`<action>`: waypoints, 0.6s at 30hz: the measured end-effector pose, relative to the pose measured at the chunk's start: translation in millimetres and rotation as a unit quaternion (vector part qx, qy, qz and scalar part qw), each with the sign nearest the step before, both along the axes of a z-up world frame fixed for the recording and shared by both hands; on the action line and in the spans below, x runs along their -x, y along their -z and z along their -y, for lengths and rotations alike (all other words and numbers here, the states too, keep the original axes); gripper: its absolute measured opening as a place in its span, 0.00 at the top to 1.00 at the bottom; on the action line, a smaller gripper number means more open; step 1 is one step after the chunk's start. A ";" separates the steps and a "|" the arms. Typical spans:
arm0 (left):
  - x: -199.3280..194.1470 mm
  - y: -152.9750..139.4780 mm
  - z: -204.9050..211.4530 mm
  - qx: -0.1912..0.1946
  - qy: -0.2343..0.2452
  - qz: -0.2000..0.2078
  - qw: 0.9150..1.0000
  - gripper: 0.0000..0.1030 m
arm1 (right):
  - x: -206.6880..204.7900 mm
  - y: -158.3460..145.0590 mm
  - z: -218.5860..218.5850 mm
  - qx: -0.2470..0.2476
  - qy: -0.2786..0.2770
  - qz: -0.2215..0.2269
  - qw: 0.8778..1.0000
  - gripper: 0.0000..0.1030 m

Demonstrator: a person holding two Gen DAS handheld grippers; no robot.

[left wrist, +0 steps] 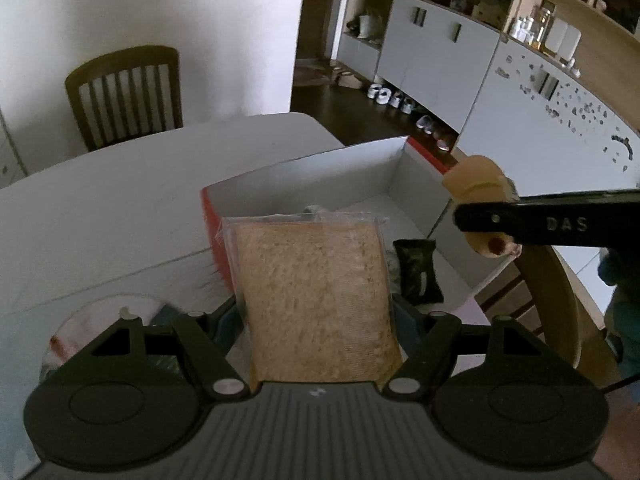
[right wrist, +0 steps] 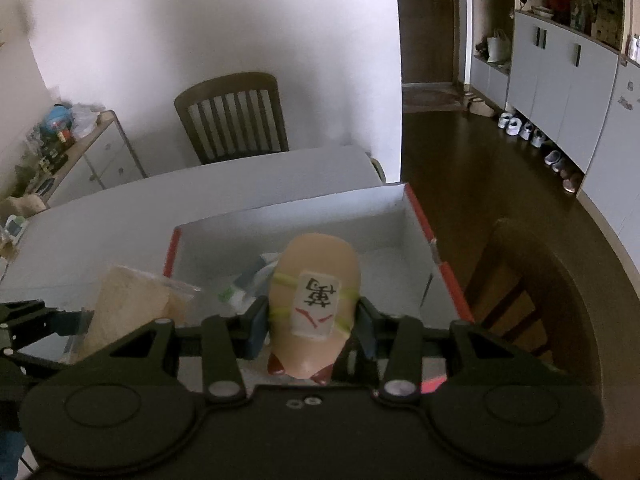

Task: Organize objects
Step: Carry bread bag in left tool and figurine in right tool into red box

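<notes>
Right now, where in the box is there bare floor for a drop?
Free: the far end of the box, bare white floor under its far wall and red-edged right side. Crowded: the near-left end, with a dark pouch and crumpled wrappers. The tabletop left of the box is also bare.

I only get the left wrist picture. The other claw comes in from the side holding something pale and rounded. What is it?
Observer: A tan figurine, pinched between the right claw pads. It bears a white label with a black character, held on by yellow bands.
Operator: Is it over the box yet?
Observer: Yes, above the near part of the open red-edged box.
Operator: My packet hides part of the box floor. Anything there?
Observer: A crumpled white and green wrapper, just left of the figurine.
Operator: Anything left of the table?
Observer: A low cabinet cluttered with small items.
</notes>
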State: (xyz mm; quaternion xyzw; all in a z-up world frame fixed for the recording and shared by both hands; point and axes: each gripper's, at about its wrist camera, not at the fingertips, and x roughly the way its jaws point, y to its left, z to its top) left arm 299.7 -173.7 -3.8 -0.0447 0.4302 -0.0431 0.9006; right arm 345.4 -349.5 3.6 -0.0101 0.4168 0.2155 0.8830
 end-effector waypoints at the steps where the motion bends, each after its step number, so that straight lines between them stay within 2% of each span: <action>1: -5.2 1.3 4.2 -0.003 0.001 -0.003 1.000 0.27 | -5.0 1.8 0.2 0.001 0.000 -0.002 1.000 0.57; 11: -57.0 24.3 37.0 -0.054 0.010 -0.020 0.998 0.27 | -60.4 40.1 2.4 0.023 0.014 -0.045 0.999 0.57; 18: -80.0 46.1 44.8 -0.071 0.012 -0.040 0.997 0.27 | -90.6 64.4 -3.3 0.027 0.034 -0.072 0.996 0.57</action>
